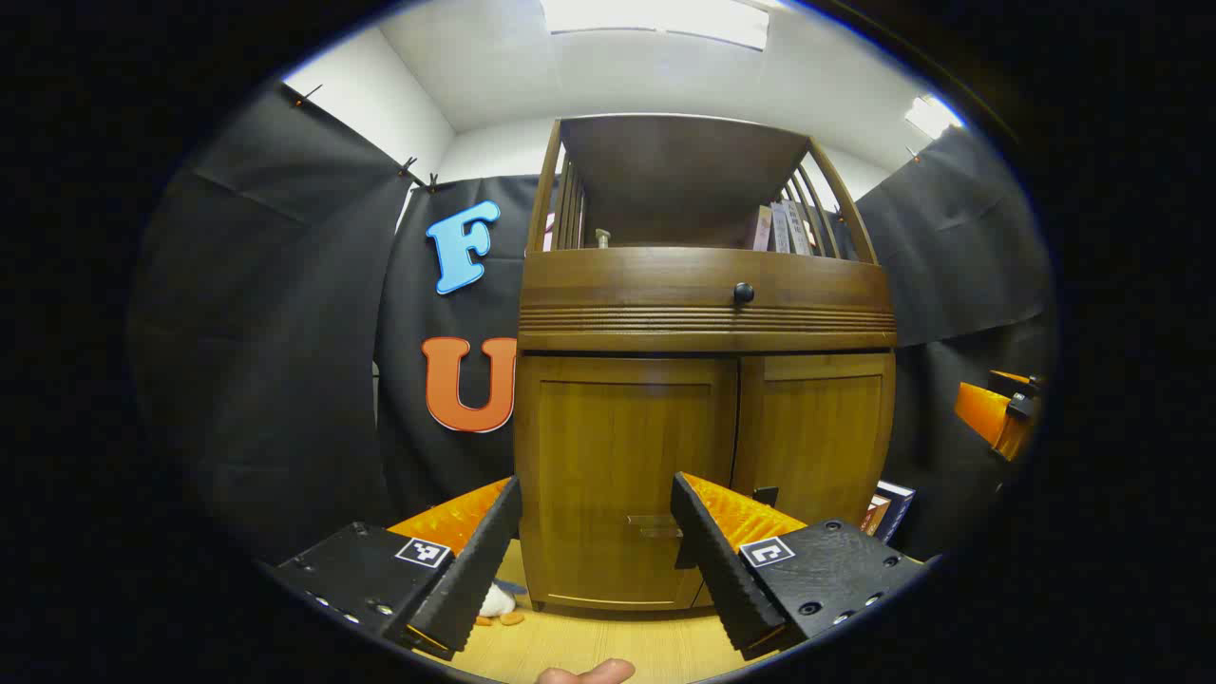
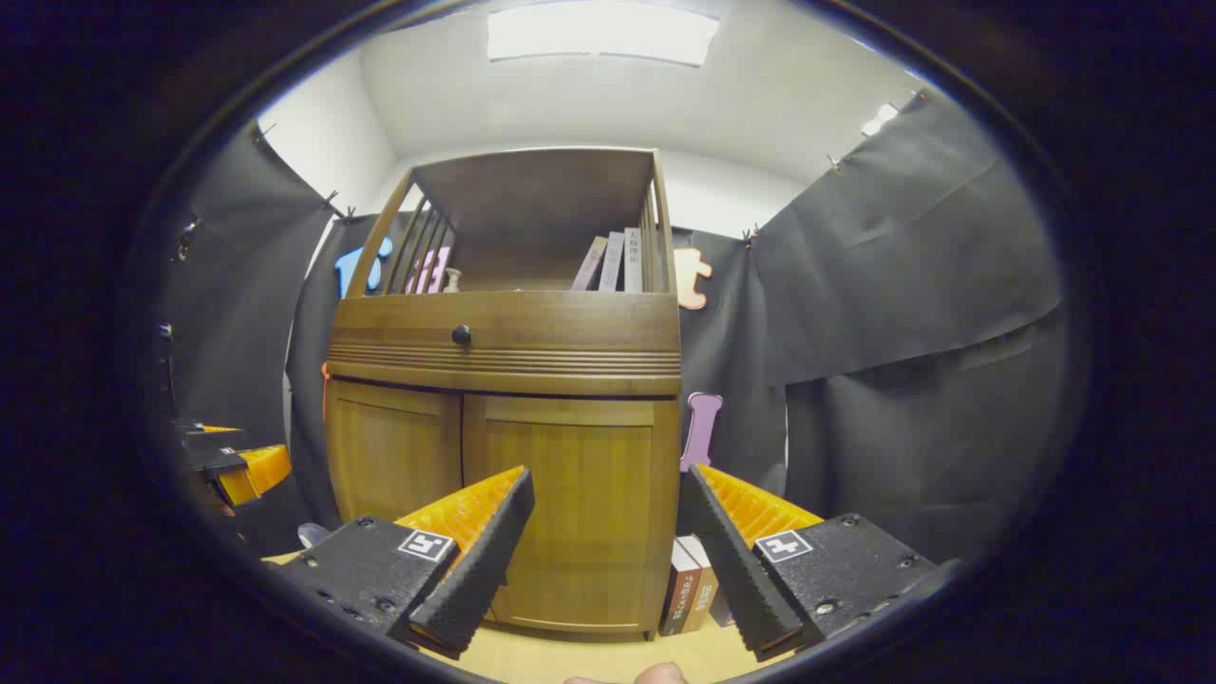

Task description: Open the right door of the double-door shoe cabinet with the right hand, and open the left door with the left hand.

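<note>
Shoe cabinet (image 1: 703,380) on wooden floor (image 1: 589,646), black-draped booth

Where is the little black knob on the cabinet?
In the left gripper view, the knob sits on the drawer front, above the two shut doors and below the open shelf.

The scene is being lit brightly from 12 o'clock by ceiling panels (image 1: 655,19), which are being blown out to white glare. The cabinet (image 2: 503,380) is being bowed by fisheye distortion. Toward 9 and 3 o'clock, detail is being dimmed, perhaps slightly blurred.
</note>
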Demonstrator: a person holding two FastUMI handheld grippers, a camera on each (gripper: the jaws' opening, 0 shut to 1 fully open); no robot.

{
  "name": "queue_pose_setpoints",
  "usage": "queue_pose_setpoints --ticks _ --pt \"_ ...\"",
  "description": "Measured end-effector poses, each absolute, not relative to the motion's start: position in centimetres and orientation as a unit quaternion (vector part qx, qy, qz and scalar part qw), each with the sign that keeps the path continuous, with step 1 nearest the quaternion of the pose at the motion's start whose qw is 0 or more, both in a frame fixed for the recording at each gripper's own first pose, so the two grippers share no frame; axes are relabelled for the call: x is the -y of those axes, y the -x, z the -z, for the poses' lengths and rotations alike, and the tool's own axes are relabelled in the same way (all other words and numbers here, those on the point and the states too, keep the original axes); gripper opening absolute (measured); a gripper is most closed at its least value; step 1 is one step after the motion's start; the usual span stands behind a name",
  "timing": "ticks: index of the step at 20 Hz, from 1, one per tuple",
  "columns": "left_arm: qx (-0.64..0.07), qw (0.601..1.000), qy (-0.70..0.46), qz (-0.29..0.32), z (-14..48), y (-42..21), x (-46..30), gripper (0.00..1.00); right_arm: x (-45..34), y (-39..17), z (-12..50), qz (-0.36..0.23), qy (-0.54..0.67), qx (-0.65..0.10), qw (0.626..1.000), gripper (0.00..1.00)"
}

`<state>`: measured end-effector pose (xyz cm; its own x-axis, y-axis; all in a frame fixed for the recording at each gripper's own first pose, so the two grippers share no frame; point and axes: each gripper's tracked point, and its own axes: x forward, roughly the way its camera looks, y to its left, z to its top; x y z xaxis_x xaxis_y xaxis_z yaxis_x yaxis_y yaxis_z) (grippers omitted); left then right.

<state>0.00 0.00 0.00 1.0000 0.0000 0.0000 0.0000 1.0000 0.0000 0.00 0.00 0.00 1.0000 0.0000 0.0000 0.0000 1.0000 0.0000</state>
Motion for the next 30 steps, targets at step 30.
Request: queue_pose_setpoints --ticks 30 --pt "0.007 1.0 -0.02 -0.003 0.8 0.1 -0.3 0.94 -7.4 -5.3 6.9 -0.068 -0.033 -0.088 0.993 1.0"
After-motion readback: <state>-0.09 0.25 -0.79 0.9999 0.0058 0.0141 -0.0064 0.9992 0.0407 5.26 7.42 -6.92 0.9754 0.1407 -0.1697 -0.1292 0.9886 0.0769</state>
